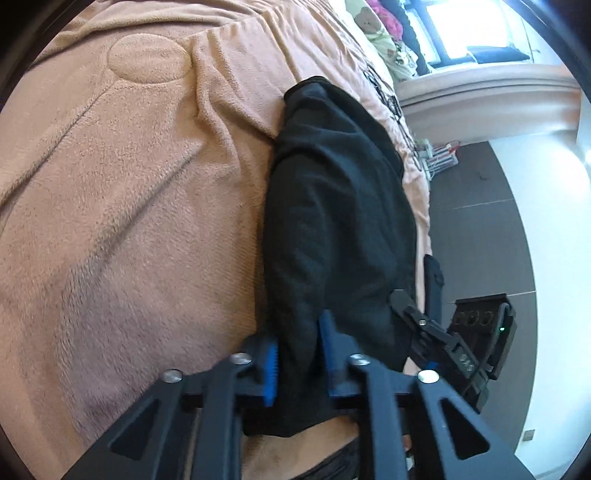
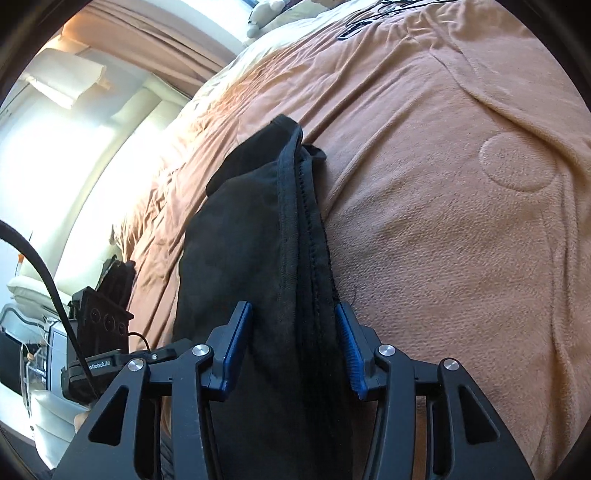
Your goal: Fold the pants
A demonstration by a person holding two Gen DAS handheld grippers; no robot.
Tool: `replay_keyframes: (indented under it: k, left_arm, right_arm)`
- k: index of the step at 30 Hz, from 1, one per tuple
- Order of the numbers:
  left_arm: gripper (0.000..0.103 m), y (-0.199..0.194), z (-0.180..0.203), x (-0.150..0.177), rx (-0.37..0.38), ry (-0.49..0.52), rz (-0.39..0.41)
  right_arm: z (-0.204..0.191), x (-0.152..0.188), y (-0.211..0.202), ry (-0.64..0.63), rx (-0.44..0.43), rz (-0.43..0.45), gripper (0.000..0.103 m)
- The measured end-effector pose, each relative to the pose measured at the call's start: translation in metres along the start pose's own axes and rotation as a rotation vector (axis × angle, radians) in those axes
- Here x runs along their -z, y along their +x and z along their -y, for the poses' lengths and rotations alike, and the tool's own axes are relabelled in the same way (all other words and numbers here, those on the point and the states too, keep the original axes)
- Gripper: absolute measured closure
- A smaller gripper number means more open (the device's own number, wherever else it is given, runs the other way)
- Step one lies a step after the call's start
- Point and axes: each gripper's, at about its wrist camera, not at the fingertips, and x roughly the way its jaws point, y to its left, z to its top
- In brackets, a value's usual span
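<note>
The black pants [image 1: 332, 221] lie bunched in a long strip on a tan fleece blanket [image 1: 129, 203]. My left gripper [image 1: 299, 339] has its blue-padded fingers closed on the near end of the pants. In the right wrist view the pants [image 2: 251, 251] show a hemmed edge and seams, and my right gripper [image 2: 293, 325] is closed on the thick bundle of fabric, jaws held apart by it. The right gripper [image 1: 436, 332] shows at the lower right of the left wrist view. The left gripper [image 2: 110, 354] shows at the lower left of the right wrist view.
The blanket [image 2: 461, 240] covers a bed. The bed edge drops to a dark floor [image 1: 480, 229] on the right of the left wrist view. Pillows and a plush toy [image 1: 373, 22] lie at the head of the bed by a bright window.
</note>
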Motion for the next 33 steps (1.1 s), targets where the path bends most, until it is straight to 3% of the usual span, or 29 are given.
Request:
replay_keyframes:
  k: [6,15,22,25,30,33]
  left_arm:
    - [0.088,-0.027,0.004,-0.006,0.004,0.02,0.009]
    - [0.088,-0.076,-0.011,-0.014,-0.006,0.042,0.011]
    - [0.088,-0.089,-0.022,-0.01,-0.04,0.036,0.003]
    - [0.085,-0.087,-0.024,-0.011,-0.067,0.036,-0.014]
    - [0.069,-0.093,-0.023,-0.018,-0.087,0.039,0.014]
    - [0.067,-0.099,-0.027,-0.024,-0.091,0.032,0.041]
  right_arm:
    - [-0.018,0.005,-0.001,-0.009,0.006,-0.031,0.067]
    - [-0.048,0.035,0.01,0.004,-0.055,-0.092,0.067]
    - [-0.062,0.048,0.02,-0.01,-0.061,-0.116,0.067]
    - [-0.062,0.044,0.017,-0.021,-0.031,-0.122,0.067]
    - [-0.063,0.024,-0.009,-0.049,0.021,-0.055,0.066]
    - [-0.065,0.005,-0.026,-0.083,0.05,-0.012,0.058]
